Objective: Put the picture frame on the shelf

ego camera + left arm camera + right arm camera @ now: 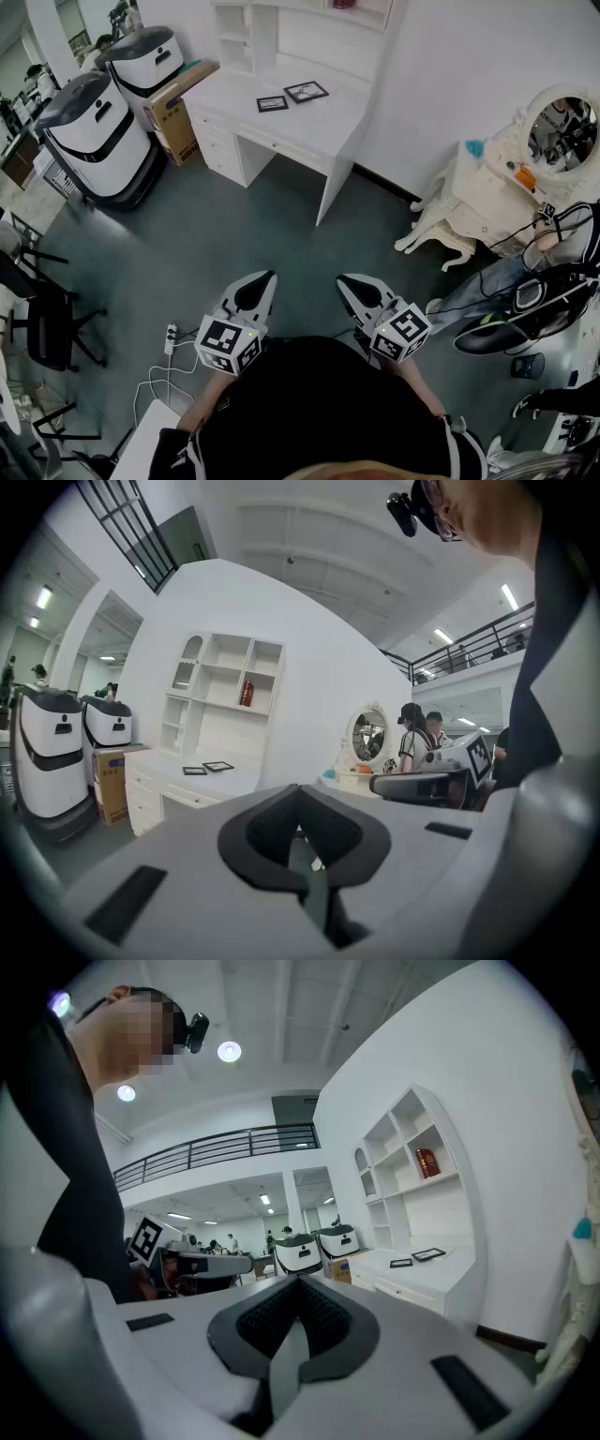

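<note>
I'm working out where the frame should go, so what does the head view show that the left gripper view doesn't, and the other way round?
Only the head view: the power strip on the floor and the black chairs at the left.
Only the left gripper view: the shelf unit's upper compartments and the upper-floor railing.
Both: the white desk, two picture frames lying flat on it, the cardboard box beside it, and the round mirror.

White desk (330, 120) on grey floor (239, 239), apparently carpeted.
</note>
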Demonstrator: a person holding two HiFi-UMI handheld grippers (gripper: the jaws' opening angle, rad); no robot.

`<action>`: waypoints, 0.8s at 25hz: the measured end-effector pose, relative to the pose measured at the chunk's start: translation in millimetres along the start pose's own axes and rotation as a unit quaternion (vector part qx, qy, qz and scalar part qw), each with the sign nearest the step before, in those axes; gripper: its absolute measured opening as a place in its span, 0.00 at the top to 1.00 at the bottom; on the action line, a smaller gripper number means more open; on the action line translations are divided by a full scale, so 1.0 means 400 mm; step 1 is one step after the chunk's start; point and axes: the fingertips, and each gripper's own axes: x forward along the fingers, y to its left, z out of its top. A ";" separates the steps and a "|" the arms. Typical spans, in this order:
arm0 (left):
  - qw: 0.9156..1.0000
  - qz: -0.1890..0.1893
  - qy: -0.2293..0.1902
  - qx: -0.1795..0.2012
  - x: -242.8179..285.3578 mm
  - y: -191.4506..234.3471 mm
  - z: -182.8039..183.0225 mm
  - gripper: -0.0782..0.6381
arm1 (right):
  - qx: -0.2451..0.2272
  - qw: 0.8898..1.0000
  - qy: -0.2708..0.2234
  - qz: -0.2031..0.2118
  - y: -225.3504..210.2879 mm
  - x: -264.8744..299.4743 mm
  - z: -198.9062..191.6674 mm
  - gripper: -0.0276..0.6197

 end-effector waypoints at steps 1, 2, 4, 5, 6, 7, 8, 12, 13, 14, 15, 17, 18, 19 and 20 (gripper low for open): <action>1.000 -0.001 0.000 0.000 -0.002 0.008 0.005 0.88 | 0.001 1.000 0.000 0.000 0.001 0.010 0.000 0.93; 1.000 -0.001 0.001 0.000 -0.004 0.015 0.009 0.88 | 0.002 1.000 0.000 -0.001 0.004 0.021 0.001 0.93; 1.000 -0.001 0.010 -0.002 -0.014 0.031 0.013 0.88 | 0.001 1.000 0.001 0.000 0.013 0.042 0.000 0.93; 1.000 0.000 0.013 -0.001 -0.021 0.041 0.013 0.88 | 0.000 1.000 0.003 0.002 0.019 0.053 -0.002 0.93; 1.000 0.001 0.009 -0.001 -0.025 0.052 0.013 0.88 | -0.001 1.000 0.004 0.003 0.024 0.063 -0.004 0.93; 1.000 0.002 0.003 0.000 -0.030 0.064 0.014 0.88 | -0.003 1.000 0.006 0.005 0.029 0.075 -0.006 0.93; 1.000 0.002 -0.002 -0.001 -0.034 0.075 0.016 0.88 | -0.003 1.000 0.007 0.006 0.035 0.088 -0.006 0.93; 1.000 0.000 -0.007 0.003 -0.065 0.129 0.027 0.88 | -0.008 1.000 0.012 0.009 0.069 0.154 -0.010 0.93; 1.000 -0.001 -0.008 0.004 -0.075 0.146 0.028 0.88 | -0.009 1.000 0.014 0.009 0.078 0.172 -0.014 0.93; 1.000 -0.001 -0.008 0.005 -0.083 0.162 0.027 0.88 | -0.008 1.000 0.014 0.009 0.086 0.189 -0.019 0.93; 1.000 -0.001 -0.007 0.005 -0.090 0.177 0.026 0.88 | -0.005 1.000 0.014 0.009 0.093 0.204 -0.022 0.93; 1.000 -0.001 -0.003 0.006 -0.099 0.202 0.018 0.88 | 0.003 1.000 0.013 0.008 0.106 0.227 -0.028 0.93; 1.000 -0.001 -0.001 0.006 -0.102 0.213 0.014 0.88 | 0.007 1.000 0.012 0.009 0.111 0.236 -0.031 0.93; 1.000 -0.001 0.003 0.006 -0.104 0.224 0.010 0.88 | 0.011 1.000 0.013 0.011 0.116 0.246 -0.036 0.93; 1.000 -0.001 0.008 0.004 -0.106 0.234 0.006 0.88 | 0.015 1.000 0.015 0.014 0.121 0.254 -0.040 0.93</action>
